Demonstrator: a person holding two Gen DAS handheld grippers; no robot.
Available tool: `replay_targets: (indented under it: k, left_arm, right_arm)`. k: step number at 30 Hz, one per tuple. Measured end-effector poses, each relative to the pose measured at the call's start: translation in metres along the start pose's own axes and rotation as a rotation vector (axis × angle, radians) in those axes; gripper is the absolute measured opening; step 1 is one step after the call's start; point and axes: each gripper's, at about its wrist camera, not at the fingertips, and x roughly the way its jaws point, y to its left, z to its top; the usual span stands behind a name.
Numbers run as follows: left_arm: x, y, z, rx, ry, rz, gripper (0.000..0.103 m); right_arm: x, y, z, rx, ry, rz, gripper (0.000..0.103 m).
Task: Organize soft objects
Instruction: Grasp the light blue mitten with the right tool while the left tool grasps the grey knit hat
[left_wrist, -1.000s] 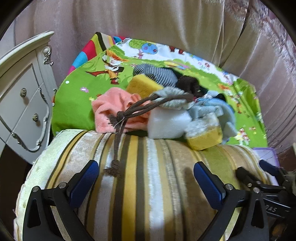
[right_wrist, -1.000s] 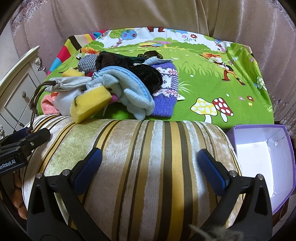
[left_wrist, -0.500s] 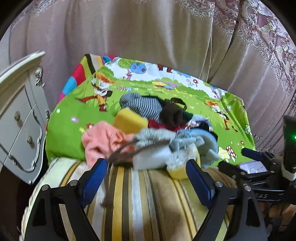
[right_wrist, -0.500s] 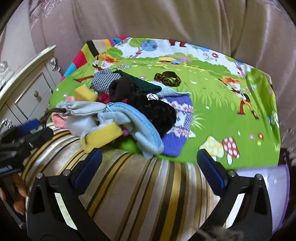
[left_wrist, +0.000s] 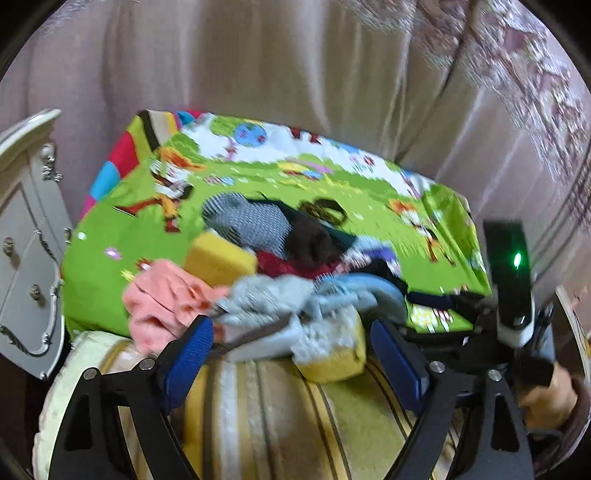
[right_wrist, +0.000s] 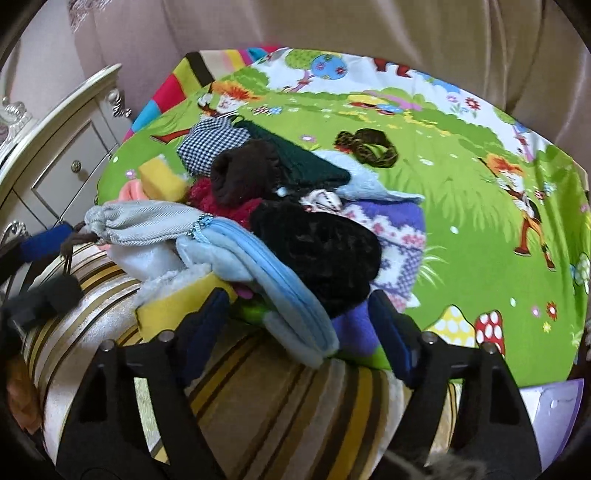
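Both jaws have just been narrowing, nothing clamped yet. The right hand-held gripper (right_wrist: 295, 328) straddles the light blue pouch (right_wrist: 258, 266) at the pile's near edge; the left hand-held gripper (left_wrist: 291, 350) frames the grey drawstring bag (left_wrist: 266, 299). Everything overlaps, so pulling one could easily drag the yellow sponge (right_wrist: 173, 306) off the table (right_wrist: 461, 206).

Ahead of me a cartoon-printed green cloth (right_wrist: 461, 192) covers the counter, a striped cushion (right_wrist: 280, 398) lies nearest, a white dresser (right_wrist: 55, 155) stands left, and pink curtains (left_wrist: 295, 66) hang behind.
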Motion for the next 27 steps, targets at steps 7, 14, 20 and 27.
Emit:
replay_targets:
  k: [7,14,20,27]
  left_arm:
    - [-0.003,-0.010,0.011,0.066,-0.019,-0.002,0.088]
    - [0.005,-0.014,0.012,0.080,-0.011,0.043,0.088]
    - [0.028,0.004,0.027,0.096,0.045,0.124,0.088]
    - [0.073,0.030,0.022,0.042,0.239,0.070,0.050]
  right_arm:
    - [0.007,-0.005,-0.001,0.020,0.029,0.054,0.031]
    - [-0.018,-0.007,-0.010,0.039,-0.024,0.110,0.021]
    - [-0.046,-0.014,-0.023,0.054,-0.086,0.131,0.020]
    - [-0.070,-0.029,-0.029,0.103,-0.155,0.140,0.018]
